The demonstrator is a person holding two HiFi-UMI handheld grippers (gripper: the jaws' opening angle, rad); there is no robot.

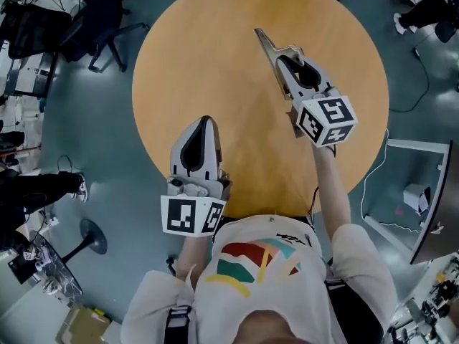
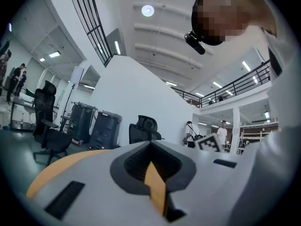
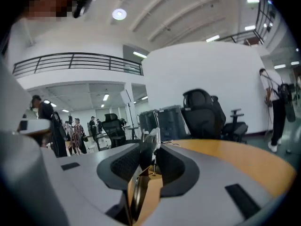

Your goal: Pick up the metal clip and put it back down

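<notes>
- The round orange bench [image 1: 208,56] fills the middle of the head view, with grey-blue floor [image 1: 107,135] around it and dark office chairs [image 1: 100,27] off its far-left edge.
- The person's bare right forearm [image 1: 333,185] stretches forward from the body, over the bench's near rim and onto its right half.
- The right gripper [image 1: 281,57] continues that line, angled toward the far left. Its marker cube [image 1: 327,120] sits at the wrist end and its fingertips point toward the bench's centre.
- The left gripper [image 1: 206,120] is drawn in close to the torso, at the bench's near edge, pointing straight ahead. Its jaws meet at the tips and nothing sits between them.
- The metal clip [image 1: 265,41] is pinched between the right gripper's narrowly set jaws. In the right gripper view it stands edge-on in the slot between the pads.
- In the head view the clip's thin end sticks out past the fingertips toward the far left, over the bench top. Whether it touches the surface cannot be told.
</notes>
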